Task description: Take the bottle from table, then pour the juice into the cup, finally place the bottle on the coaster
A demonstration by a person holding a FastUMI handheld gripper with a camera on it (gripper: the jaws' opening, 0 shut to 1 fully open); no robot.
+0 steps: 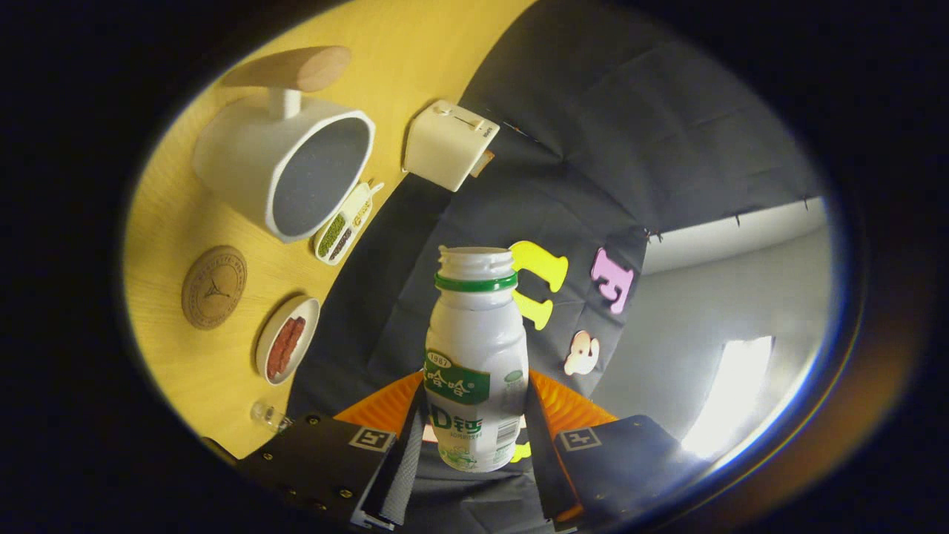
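White bottle (476, 363), green neck ring, no cap, sits pinched btw our gripper (474, 437) fingers, lifted clear of the table (415, 52). Beyond it we see the cup (285, 167), w/ the coaster (214, 287) near it; liquid level probably hidden.

Glossy white plastic bottle (476, 356), matt wood-grain table (178, 371), seemingly cork coaster (213, 287), matt white cup (285, 172).
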